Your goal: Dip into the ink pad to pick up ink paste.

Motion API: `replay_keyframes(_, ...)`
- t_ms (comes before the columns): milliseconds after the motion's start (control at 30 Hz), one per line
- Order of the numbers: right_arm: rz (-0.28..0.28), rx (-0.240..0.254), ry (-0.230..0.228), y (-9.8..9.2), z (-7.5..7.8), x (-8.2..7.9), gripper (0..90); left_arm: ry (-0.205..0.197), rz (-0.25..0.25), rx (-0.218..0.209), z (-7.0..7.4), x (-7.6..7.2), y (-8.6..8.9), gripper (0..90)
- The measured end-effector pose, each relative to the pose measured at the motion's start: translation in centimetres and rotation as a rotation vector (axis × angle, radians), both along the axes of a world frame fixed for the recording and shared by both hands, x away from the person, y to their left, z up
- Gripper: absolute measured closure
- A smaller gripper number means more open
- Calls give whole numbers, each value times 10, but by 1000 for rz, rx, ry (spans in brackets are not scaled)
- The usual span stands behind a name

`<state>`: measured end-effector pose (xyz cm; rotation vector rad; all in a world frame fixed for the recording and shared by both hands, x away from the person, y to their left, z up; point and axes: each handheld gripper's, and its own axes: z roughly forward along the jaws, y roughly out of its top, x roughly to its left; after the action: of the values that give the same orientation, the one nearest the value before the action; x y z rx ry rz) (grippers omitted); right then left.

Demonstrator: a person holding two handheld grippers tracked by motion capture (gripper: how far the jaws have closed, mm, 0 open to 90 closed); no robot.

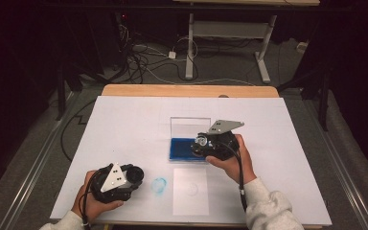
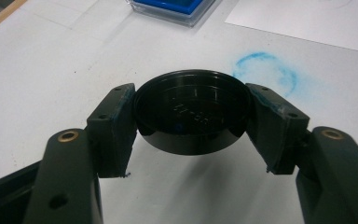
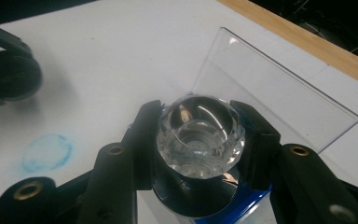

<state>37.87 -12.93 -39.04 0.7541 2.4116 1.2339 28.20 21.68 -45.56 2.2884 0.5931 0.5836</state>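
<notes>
Stamp (image 3: 200,137), crystal-topped, sits pinched in our right tool (image 3: 200,140) over the blue ink pad (image 1: 181,149); we keep it upright, while our left tool (image 2: 192,114) pinches the black cap (image 2: 192,109).

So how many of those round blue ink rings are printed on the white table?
1: a smudged round blue ink ring on the bare white table, between the left claw and the white paper sheet. Others may be hidden.

The round cap (image 2: 192,112) is glossy black plastic, smooth. The faceted knob (image 3: 200,136) looks like clear glass or acrylic, polished. The box lid (image 3: 270,98) is transparent plastic; its blue ink pad (image 1: 184,147) looks matt. The bench (image 1: 124,124) has a matt white surface with a wood edge.
</notes>
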Motion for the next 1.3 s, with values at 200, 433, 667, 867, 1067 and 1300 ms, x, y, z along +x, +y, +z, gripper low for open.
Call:
replay_keyframes(200, 15, 32, -22, -6, 8, -10, 565, -1, -2, 2, 1, 0, 0, 363)
replay_keyframes(433, 20, 34, -24, -10, 10, -14, 565, -6, -11, -2, 1, 0, 0, 363)
replay_keyframes(667, 28, 52, -45, -16, 17, -19, 565, -1, -15, -6, 0, 3, 1, 363)
replay_keyframes(867, 41, 63, -57, -21, 22, -24, 565, 0, -8, -6, 0, 1, 2, 363)
replay_keyframes(1067, 68, 62, -71, -21, 27, -33, 565, 1, -17, -2, 0, 1, 1, 363)
replay_keyframes(1300, 86, 66, -85, -18, 31, -40, 565, 1, -16, -2, -1, 2, 2, 363)
